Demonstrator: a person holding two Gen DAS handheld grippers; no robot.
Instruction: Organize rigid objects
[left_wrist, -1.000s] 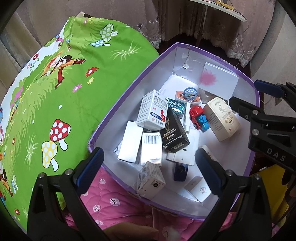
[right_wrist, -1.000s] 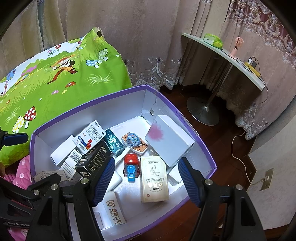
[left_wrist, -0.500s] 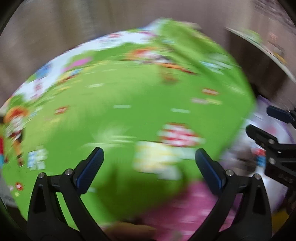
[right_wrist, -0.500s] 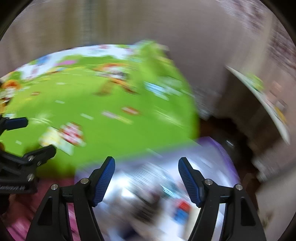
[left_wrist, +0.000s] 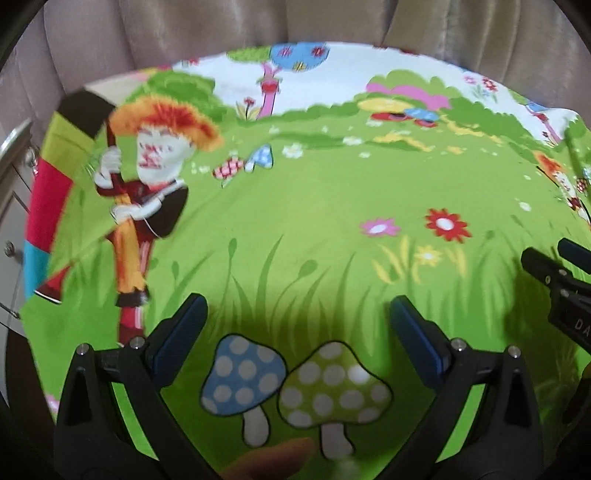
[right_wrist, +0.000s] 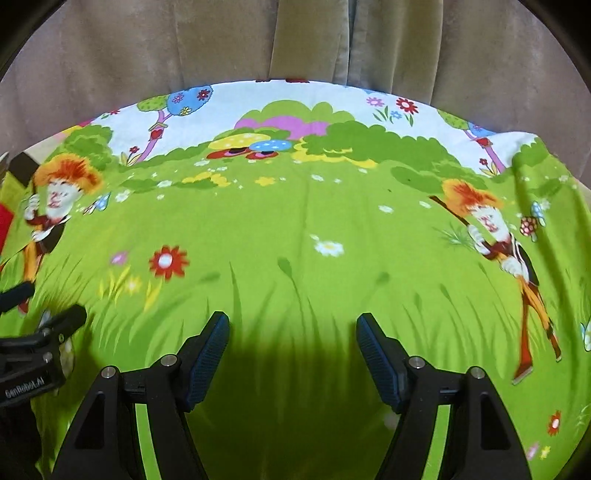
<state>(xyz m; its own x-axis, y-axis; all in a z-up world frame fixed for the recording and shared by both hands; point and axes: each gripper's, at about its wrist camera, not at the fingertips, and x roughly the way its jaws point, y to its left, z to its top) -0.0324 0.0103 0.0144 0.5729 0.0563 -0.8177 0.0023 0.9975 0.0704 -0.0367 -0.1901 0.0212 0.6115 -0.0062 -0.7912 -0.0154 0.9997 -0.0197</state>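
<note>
Both wrist views now look down on a bright green cartoon bedsheet (left_wrist: 314, 229) printed with mushrooms, flowers and a red-haired figure. My left gripper (left_wrist: 297, 325) is open over the blue and green mushroom print, nothing between its blue pads. My right gripper (right_wrist: 291, 347) is open too, above plain green cloth (right_wrist: 295, 229), with an empty gap. The right gripper's tip shows at the right edge of the left wrist view, and the left gripper's tip at the left edge of the right wrist view. No box or loose object is in sight.
Beige curtains (right_wrist: 295, 40) hang behind the far edge of the sheet. A multicoloured striped cloth (left_wrist: 48, 184) and part of a pale cabinet with knobs (left_wrist: 11, 206) lie at the left. A fingertip (left_wrist: 273, 458) shows at the bottom of the left wrist view.
Both grippers swung left, away from the purple box of small cartons and the toy car, to over the green sheet. The box has left both views. Jaw gaps look unchanged.
</note>
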